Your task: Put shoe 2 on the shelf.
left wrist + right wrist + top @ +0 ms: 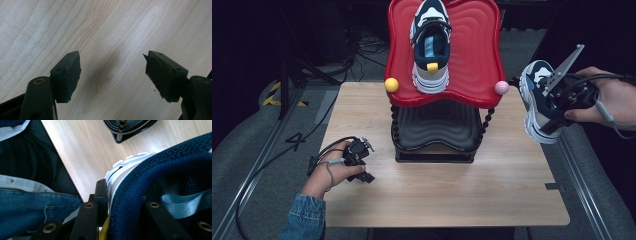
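Observation:
A navy and white sneaker [431, 45] lies on the red top tray [472, 60] of a two-tier rack. A second matching sneaker [537, 102] hangs in the air to the right of the rack, above the table's right edge. My right gripper [557, 107] is shut on its heel collar [130, 195]; one jaw presses outside the white heel, the other is inside the shoe. My left gripper [362, 160] rests low over the wooden table [452, 195] at the left front. Its jaws stand open, with bare wood [112, 67] between them.
The rack has a black lower tray [437, 132], beaded black posts, a yellow ball [391, 84] and a pink ball [502, 88] at the red tray's front corners. Cables lie on the grey floor at left. A person's denim-clad leg [30, 207] is below the right gripper.

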A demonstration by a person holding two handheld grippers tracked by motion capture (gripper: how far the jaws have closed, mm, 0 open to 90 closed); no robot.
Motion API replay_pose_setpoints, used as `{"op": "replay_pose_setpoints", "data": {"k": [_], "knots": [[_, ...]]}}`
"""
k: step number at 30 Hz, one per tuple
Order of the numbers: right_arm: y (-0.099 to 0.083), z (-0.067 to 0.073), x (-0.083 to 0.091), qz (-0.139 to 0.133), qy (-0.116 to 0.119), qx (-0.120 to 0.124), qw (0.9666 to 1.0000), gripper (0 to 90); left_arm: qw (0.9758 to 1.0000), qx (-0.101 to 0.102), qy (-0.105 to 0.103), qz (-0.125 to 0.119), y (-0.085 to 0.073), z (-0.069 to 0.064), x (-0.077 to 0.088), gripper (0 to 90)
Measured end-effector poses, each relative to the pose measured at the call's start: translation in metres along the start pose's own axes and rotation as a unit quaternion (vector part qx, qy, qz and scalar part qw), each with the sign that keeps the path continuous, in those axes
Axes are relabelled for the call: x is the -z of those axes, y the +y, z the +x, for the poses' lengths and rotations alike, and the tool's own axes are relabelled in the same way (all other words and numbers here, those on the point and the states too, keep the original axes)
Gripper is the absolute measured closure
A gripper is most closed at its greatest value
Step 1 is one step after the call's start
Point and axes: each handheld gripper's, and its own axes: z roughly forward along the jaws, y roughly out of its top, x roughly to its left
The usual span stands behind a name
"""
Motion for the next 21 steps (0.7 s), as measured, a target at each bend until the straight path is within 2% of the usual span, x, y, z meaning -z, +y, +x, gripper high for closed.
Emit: {"op": "replay_pose_setpoints", "data": {"k": [5, 14, 21], "knots": [[0.003, -0.001, 0.010, 0.006, -0.006, 0.001, 1.0000, 74.2, 1.0000, 0.005, -0.002, 0.000, -0.002, -0.001, -0.005, 28.3], [0.012, 0.002, 0.038, -0.012, -0.020, 0.002, 0.9997, 74.2, 0.9999, 0.009, -0.001, -0.006, -0.005, -0.002, -0.008, 27.8], [0.026, 0.008, 0.059, -0.013, -0.032, 0.006, 0.9994, 74.1, 1.0000, 0.003, -0.004, -0.008, -0.006, -0.001, -0.009, 27.7]]}}
